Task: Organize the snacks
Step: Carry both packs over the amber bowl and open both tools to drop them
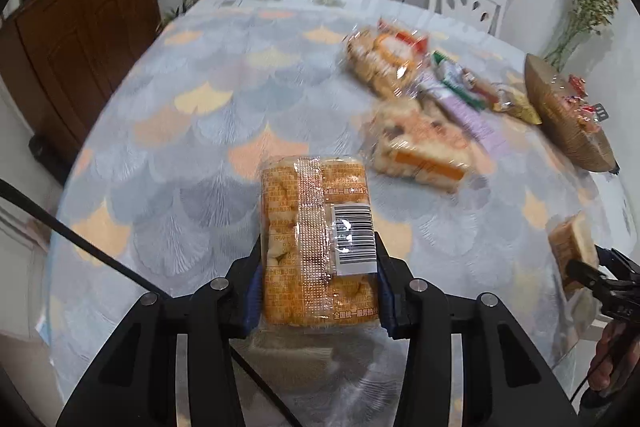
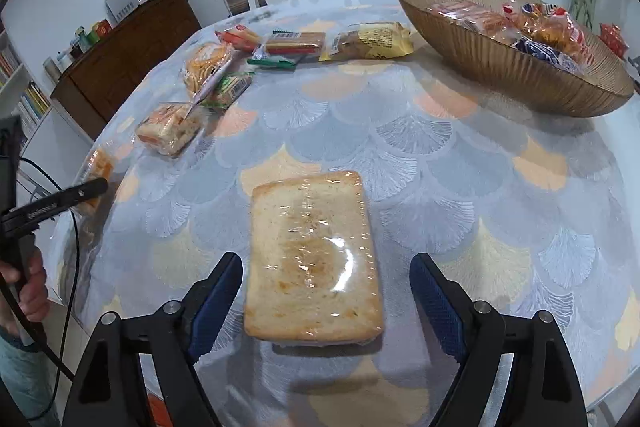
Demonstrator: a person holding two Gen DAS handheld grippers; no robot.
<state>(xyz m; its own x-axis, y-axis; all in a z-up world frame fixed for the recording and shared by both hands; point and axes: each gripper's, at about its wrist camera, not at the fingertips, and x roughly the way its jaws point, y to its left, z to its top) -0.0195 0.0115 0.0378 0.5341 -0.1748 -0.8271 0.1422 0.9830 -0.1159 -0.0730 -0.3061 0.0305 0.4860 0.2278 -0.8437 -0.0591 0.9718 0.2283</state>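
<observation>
My left gripper [image 1: 318, 271] was clamped on the orange snack pack [image 1: 316, 235]; my right gripper [image 2: 326, 291] stood open, the wrapped toast pack [image 2: 312, 259] lying between its pads, well short of the bowl [image 2: 516, 67]. Light, crushable, slippery film, I judged: pinch the long edges gently

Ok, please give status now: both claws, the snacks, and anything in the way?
Left claw shut on orange pack. Right claw open, bread pack between its fingers, not gripped. Bowl part filled; path looks clear.
</observation>
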